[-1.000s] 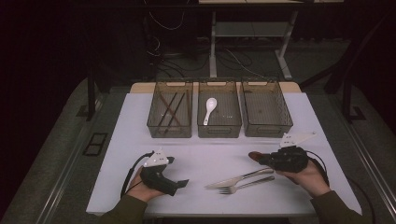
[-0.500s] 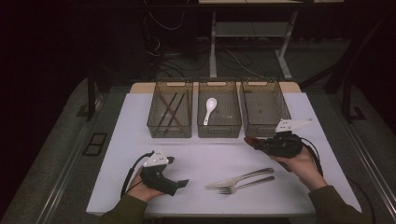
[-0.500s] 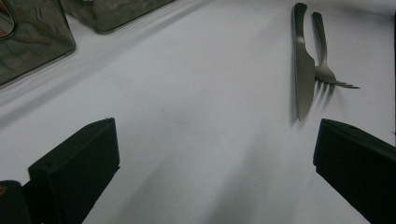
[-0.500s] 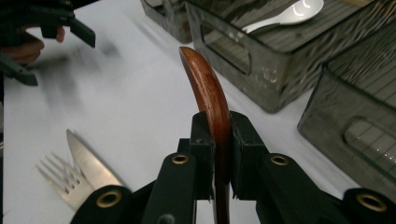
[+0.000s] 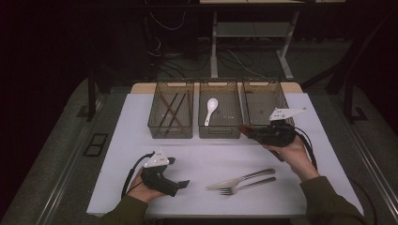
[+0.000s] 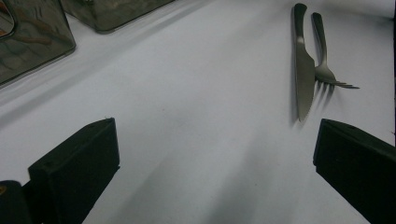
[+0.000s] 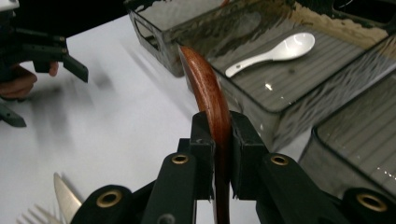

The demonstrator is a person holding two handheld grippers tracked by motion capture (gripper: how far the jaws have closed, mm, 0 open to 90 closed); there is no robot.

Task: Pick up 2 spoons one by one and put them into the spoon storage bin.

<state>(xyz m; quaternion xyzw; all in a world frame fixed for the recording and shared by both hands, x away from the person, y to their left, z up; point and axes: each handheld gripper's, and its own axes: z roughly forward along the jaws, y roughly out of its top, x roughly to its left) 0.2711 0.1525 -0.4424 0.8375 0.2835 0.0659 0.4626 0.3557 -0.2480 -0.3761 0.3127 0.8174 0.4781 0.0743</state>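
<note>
Reddish-brown wooden spoon (image 7: 210,100) clamped edge-on in right gripper (image 7: 219,133), held off the white table (image 5: 211,159), at 6 o'clock of the middle smoked-plastic bin (image 5: 219,129) holding a white ceramic spoon (image 5: 210,110). Left gripper (image 5: 180,185) jaws wide, empty, resting at 9 o'clock of steel knife (image 5: 241,178) and fork (image 5: 248,186).

The wooden spoon (image 7: 208,88) looks like polished reddish wood with a soft gloss. The knife (image 6: 303,70) and fork (image 6: 327,70) are smooth, shiny metal. The white spoon (image 7: 275,52) looks glazed. The bins (image 5: 219,132) are smoky translucent plastic with ribbed floors; the worktop (image 5: 141,140) is matt white.
</note>
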